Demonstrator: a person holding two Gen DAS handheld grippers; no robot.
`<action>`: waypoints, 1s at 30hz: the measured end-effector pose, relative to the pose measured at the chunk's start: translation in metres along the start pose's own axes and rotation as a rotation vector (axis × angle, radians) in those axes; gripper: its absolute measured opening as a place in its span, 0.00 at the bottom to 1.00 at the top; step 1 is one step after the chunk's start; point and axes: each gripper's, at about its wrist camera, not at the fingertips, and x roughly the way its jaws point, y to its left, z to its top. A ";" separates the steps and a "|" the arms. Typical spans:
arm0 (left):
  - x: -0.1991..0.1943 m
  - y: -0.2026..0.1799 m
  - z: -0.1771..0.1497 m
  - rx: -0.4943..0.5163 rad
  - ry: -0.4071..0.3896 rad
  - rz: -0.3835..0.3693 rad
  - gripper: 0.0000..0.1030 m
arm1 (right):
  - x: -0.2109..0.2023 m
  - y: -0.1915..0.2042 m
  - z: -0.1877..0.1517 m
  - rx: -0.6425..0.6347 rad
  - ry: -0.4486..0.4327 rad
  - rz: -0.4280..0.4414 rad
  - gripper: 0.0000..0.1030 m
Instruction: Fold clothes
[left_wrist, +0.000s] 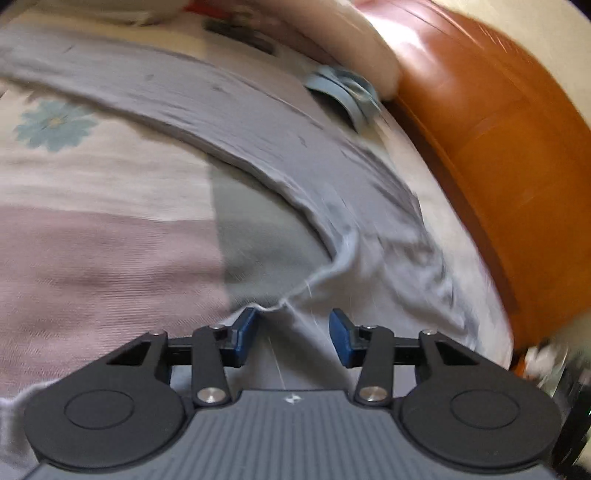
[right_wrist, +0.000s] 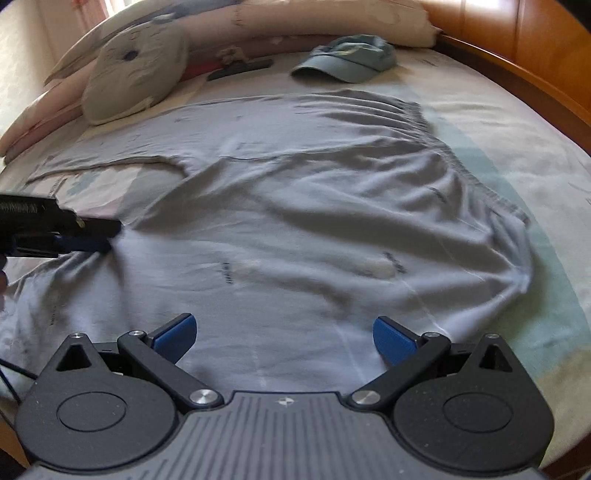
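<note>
One pair of grey trousers lies spread across the bed, its waistband toward the blue cap. The fold looks barely begun. The left gripper sits at a trouser hem on the side far from the cap, jaws apart, cloth between them but unpressed. The right gripper hovers over the trousers, jaws wide and empty. Next, the left needs a firm pinch on that hem. One cap, one round pillow, two grippers.

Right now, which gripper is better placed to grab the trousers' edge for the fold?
Left, probably. The left gripper has the grey trousers' hem edge between its open jaws; the right gripper hovers open over flat mid-fabric.
</note>
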 end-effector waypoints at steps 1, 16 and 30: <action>-0.002 -0.002 -0.001 0.010 -0.007 0.015 0.43 | 0.000 -0.002 -0.001 0.002 -0.002 0.003 1.00; -0.042 0.024 -0.034 -0.100 -0.017 -0.051 0.83 | 0.006 0.000 -0.008 -0.156 -0.018 0.022 1.00; -0.037 -0.009 -0.035 -0.019 -0.054 0.072 0.99 | -0.004 -0.013 0.000 -0.171 -0.013 0.134 1.00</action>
